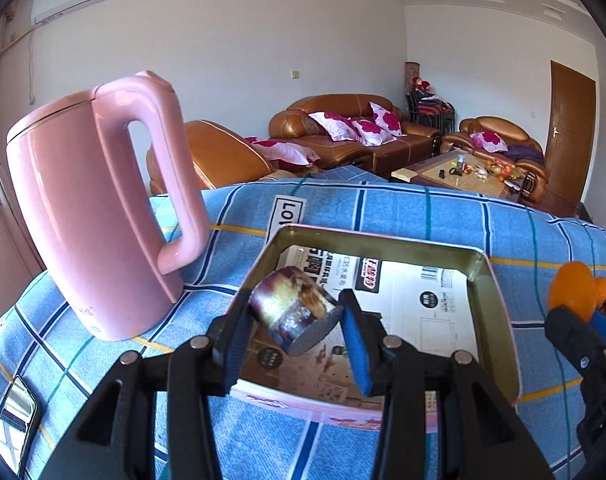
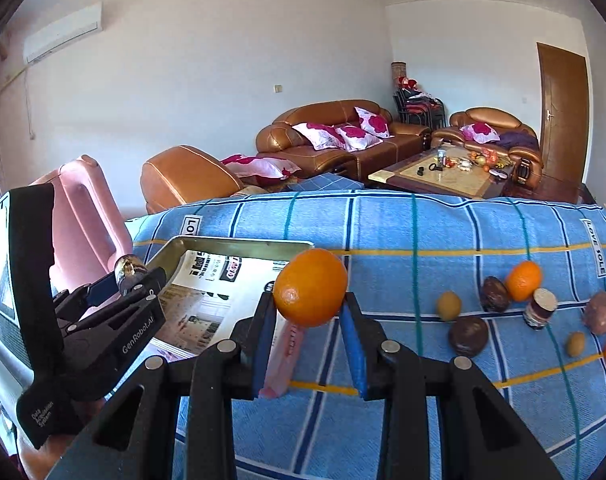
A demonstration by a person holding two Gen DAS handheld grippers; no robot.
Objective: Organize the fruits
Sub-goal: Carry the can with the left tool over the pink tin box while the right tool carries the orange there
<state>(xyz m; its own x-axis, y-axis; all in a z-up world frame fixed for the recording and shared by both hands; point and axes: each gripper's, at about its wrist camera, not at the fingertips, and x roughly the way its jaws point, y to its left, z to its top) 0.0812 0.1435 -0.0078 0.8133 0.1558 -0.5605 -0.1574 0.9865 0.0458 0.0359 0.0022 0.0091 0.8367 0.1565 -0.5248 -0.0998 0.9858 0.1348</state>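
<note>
Left gripper (image 1: 297,322) pinches a sugarcane piece (image 1: 295,314) above the tin tray (image 1: 499,320); right gripper (image 2: 307,312), at three o'clock, clamps an orange (image 2: 310,287), likely tray-bound.

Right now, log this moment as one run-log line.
left gripper: shut on cane piece, over tin | right gripper: shut on orange, beside tin | loose fruit: on blue cloth

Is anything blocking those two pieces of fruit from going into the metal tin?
Nothing visible: the purple chunk hangs over the open tin, and the orange sits beside its bare rim.
</note>
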